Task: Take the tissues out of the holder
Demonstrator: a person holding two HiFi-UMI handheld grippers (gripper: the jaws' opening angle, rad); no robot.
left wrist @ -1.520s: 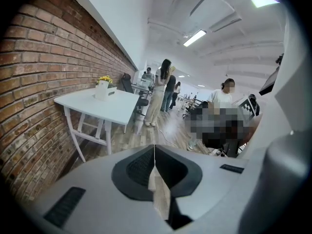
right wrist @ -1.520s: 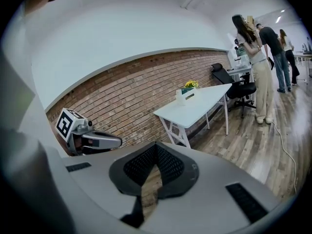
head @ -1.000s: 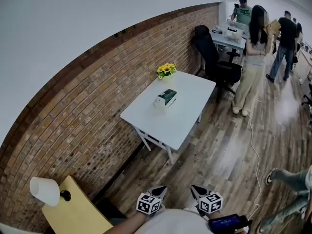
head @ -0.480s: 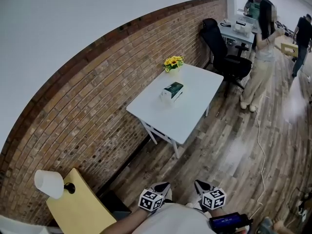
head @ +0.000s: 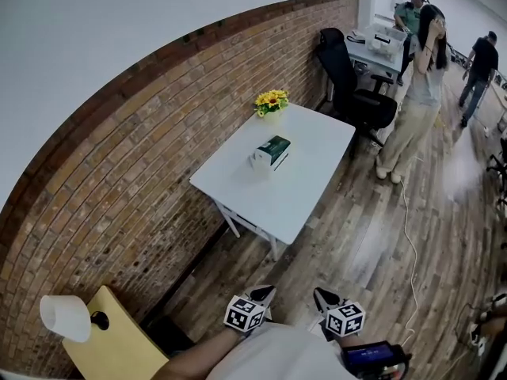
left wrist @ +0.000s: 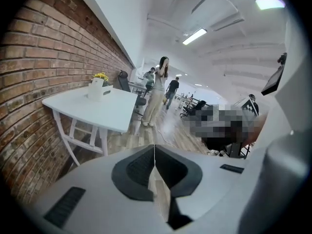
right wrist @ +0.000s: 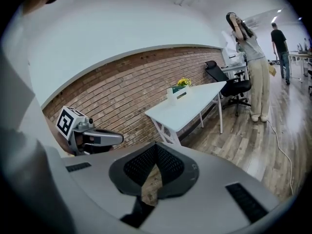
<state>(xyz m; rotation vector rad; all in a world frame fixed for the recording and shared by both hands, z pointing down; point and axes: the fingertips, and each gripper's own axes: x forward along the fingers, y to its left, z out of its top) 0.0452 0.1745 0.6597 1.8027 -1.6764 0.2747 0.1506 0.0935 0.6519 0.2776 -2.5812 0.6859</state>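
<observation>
Both tools are held low at the bottom of the head view, well apart from the work. The left gripper (head: 263, 292) and the right gripper (head: 321, 295), each topped by its marker cube, are pointed toward a white table (head: 313, 182) set against a brick wall (head: 135, 172).

In the left gripper view the jaws are seen pressed together at the tips, with nothing caught between them. In the right gripper view the jaws are likewise closed tip to tip, and only the wooden floor (head: 372, 236) is glimpsed through the narrow slit behind the tips.

The tissue holder (head: 271, 150) — a box with a dark green top — is found lying near the middle of the table, untouched by either tool. Its near end shows white, too small to be told apart as tissue or box.

Yellow flowers (head: 271, 100) are placed at the table's far corner, beside the wall. A black office chair (head: 352, 93) is parked beyond the table, and a person (head: 420, 93) in light clothes is seen standing just past it. A white lamp (head: 65, 317) is caught at the lower left, close to the wall.
</observation>
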